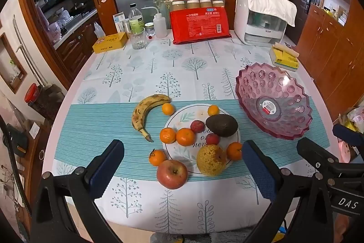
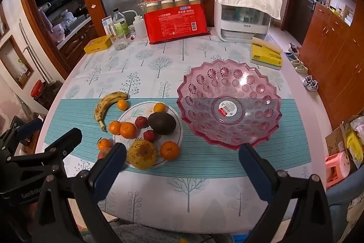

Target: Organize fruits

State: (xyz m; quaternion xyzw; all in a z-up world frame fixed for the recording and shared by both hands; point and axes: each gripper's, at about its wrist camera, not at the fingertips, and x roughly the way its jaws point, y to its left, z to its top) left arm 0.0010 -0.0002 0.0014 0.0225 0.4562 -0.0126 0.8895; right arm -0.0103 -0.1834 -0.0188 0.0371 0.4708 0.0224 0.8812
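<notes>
A white plate (image 1: 182, 153) (image 2: 132, 112) holds an avocado (image 1: 221, 125) (image 2: 162, 123), a yellow pear (image 1: 211, 159) (image 2: 142, 154), small red fruits and several tangerines. A banana (image 1: 145, 113) (image 2: 107, 104) and a red apple (image 1: 172, 174) lie on the cloth beside it. An empty pink glass bowl (image 1: 273, 104) (image 2: 228, 101) stands to the right. My left gripper (image 1: 182, 158) is open over the near fruits. My right gripper (image 2: 182, 158) is open, near the bowl's front rim. Each gripper shows at the edge of the other's view.
At the table's back stand a red package (image 1: 200, 24) (image 2: 176, 23), a white appliance (image 1: 261, 15) (image 2: 245, 10), bottles, a glass (image 1: 138, 39), a yellow tin (image 1: 109, 42) and a yellow tissue box (image 1: 284, 57) (image 2: 266, 55). Wooden cabinets line the right wall.
</notes>
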